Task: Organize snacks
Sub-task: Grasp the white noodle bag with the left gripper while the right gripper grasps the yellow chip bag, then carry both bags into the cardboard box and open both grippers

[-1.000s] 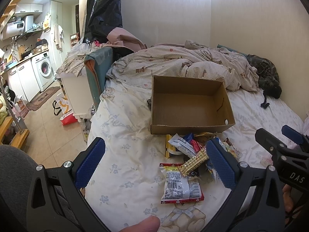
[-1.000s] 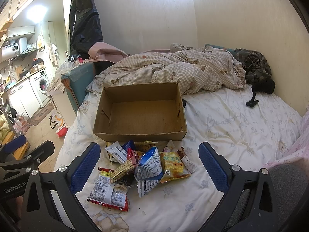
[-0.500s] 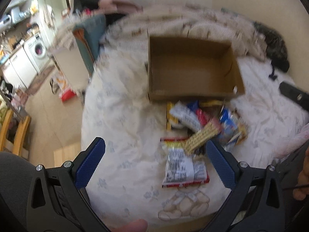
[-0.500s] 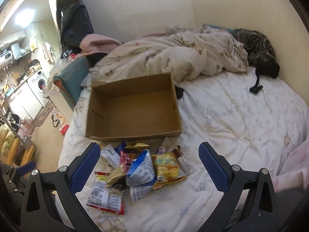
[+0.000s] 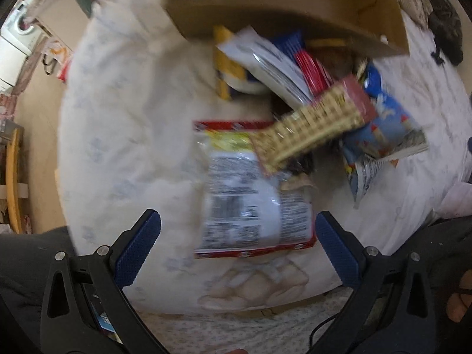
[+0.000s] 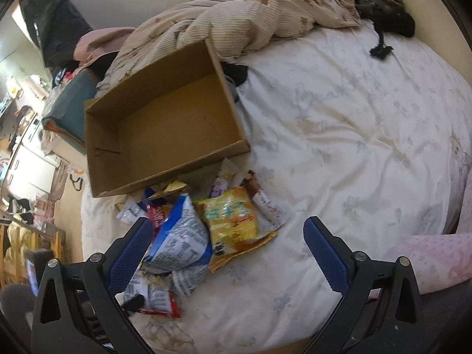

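Left wrist view heavily motion-blurred; right wrist view sharper, evenly lit, fisheye-bent edges.

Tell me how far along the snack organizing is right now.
Nothing is packed yet: the cardboard box is empty. Both grippers are open and hold nothing; the left gripper hovers over the red-edged packet. The whole snack pile, including the yellow bag, remains on the bed.

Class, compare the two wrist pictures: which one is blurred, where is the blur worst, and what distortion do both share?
Left wrist view: motion blur smears the wafer pack, the red-edged packet and the cardboard box, while the left gripper stays sharp. Right wrist view: far crisper, box edges clean, only slight softness on the yellow packet. Both: fisheye bending, dark rounded corners.
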`<state>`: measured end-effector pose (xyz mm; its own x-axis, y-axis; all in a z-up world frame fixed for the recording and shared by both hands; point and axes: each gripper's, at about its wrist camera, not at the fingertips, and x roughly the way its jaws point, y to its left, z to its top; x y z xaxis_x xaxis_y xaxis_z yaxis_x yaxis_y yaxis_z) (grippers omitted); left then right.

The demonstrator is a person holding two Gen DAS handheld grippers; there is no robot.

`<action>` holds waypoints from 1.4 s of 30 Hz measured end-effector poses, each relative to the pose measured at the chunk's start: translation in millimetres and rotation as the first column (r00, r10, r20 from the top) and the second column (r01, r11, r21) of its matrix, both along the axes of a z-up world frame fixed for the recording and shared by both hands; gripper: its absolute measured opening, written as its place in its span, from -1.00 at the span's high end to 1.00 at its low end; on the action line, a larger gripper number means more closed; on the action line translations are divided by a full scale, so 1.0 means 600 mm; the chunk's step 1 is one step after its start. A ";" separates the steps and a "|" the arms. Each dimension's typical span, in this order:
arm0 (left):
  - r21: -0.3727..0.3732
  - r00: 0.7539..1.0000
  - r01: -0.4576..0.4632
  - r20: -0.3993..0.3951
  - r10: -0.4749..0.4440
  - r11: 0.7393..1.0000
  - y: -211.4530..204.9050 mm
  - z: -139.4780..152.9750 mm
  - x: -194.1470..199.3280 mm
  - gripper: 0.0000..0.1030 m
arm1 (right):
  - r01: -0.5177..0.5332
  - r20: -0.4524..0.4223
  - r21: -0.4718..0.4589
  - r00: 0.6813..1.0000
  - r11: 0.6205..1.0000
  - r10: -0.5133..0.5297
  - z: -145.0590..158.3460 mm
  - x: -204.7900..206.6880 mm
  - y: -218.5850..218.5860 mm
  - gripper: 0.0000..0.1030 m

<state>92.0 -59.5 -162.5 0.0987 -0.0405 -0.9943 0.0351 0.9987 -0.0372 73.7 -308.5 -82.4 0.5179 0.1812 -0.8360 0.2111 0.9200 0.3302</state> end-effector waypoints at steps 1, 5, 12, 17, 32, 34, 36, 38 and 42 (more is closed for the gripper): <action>-0.001 1.000 0.006 -0.015 -0.006 1.000 -0.008 -0.009 0.000 -1.00 | 0.008 -0.003 0.002 1.000 1.000 -0.008 0.000 -0.001 -0.003 -1.00; 0.048 0.998 0.045 -0.038 -0.043 0.998 -0.040 -0.045 0.002 -1.00 | 0.016 -0.025 0.035 1.000 0.999 -0.015 -0.008 -0.002 -0.010 -1.00; 0.053 0.999 0.024 -0.039 -0.022 0.998 -0.041 -0.087 -0.004 -0.75 | 0.016 -0.029 0.037 0.999 0.999 -0.014 -0.010 0.002 -0.011 -1.00; 0.009 0.998 0.045 -0.042 -0.045 0.999 -0.033 -0.067 -0.030 -0.60 | 0.019 -0.038 0.044 0.999 0.999 -0.017 -0.013 0.006 -0.009 -1.00; -0.039 0.992 -0.042 0.119 0.046 0.998 0.081 0.079 -0.058 -0.56 | 0.036 -0.057 0.146 0.998 0.989 -0.028 -0.020 0.009 -0.022 -1.00; -0.057 0.987 -0.050 0.151 0.058 0.997 0.086 0.098 -0.044 -0.55 | 0.065 -0.081 0.217 0.996 0.974 -0.048 -0.031 0.010 -0.035 -1.00; -0.081 0.986 -0.048 0.157 0.061 0.995 0.091 0.092 -0.023 -0.55 | 0.112 -0.115 0.226 0.989 0.968 -0.087 -0.044 0.012 -0.051 -1.00; -0.091 0.982 -0.047 0.179 0.062 0.995 0.092 0.097 -0.013 -0.55 | 0.161 -0.184 0.175 0.974 0.971 -0.129 -0.064 0.021 -0.065 -1.00; -0.102 0.979 -0.031 0.197 0.051 0.994 0.087 0.090 -0.011 -0.55 | 0.157 -0.309 0.198 0.947 0.968 -0.090 -0.111 0.051 -0.069 -0.95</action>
